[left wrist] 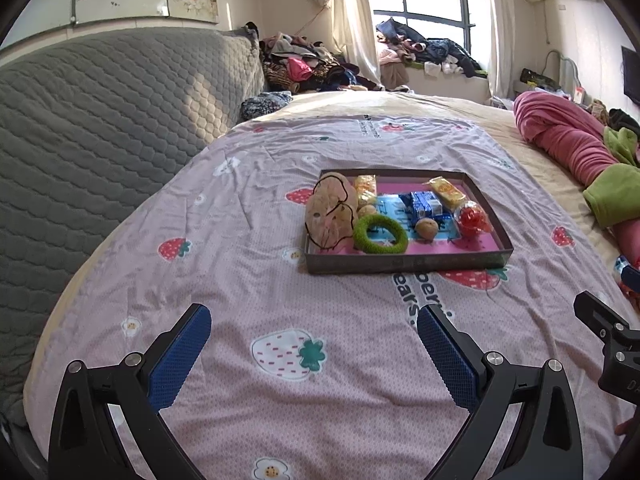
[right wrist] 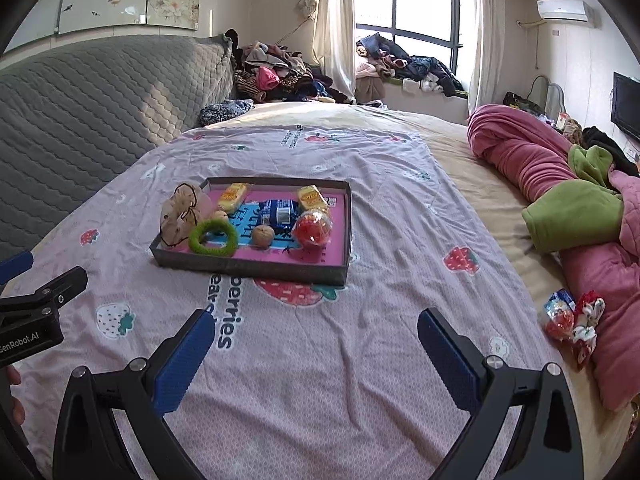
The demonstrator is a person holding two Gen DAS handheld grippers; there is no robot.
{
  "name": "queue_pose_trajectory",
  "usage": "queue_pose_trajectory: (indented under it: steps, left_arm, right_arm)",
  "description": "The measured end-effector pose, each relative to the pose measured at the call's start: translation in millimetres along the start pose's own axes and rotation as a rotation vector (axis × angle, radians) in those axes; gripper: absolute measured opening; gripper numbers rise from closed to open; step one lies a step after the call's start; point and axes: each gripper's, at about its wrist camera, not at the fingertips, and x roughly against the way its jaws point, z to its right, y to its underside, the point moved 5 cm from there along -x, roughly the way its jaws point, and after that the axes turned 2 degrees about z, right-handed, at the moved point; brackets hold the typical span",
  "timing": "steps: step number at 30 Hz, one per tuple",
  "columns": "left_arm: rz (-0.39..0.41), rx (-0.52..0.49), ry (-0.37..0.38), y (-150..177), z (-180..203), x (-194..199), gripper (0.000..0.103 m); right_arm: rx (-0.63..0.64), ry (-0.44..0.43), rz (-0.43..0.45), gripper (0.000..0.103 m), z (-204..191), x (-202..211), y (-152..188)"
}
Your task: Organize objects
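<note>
A shallow rectangular tray (left wrist: 404,266) with dark walls and a pink liner sits on the wrinkled strawberry-print sheet (left wrist: 280,312), well ahead of both grippers. Inside lie a fuzzy green ring (left wrist: 380,234), a beige scrunchie (left wrist: 330,210), a crinkly blue packet (left wrist: 424,206) and a round walnut (left wrist: 427,229). The left gripper (left wrist: 314,354) and right gripper (right wrist: 316,354) hover with textured blue pads spread wide, empty. Two loose items (right wrist: 572,318) rest beside the pink quilt (right wrist: 528,164).
</note>
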Motion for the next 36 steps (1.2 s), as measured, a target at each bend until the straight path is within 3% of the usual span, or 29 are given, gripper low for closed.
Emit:
queue_pose_trajectory:
  steps: [36]
  left_arm:
    - [-0.059, 0.008, 0.021, 53.5, -7.5, -14.5, 0.103]
  right_arm:
    - [-0.022, 0.005, -0.049, 0.102, 2.1, -6.2, 49.8]
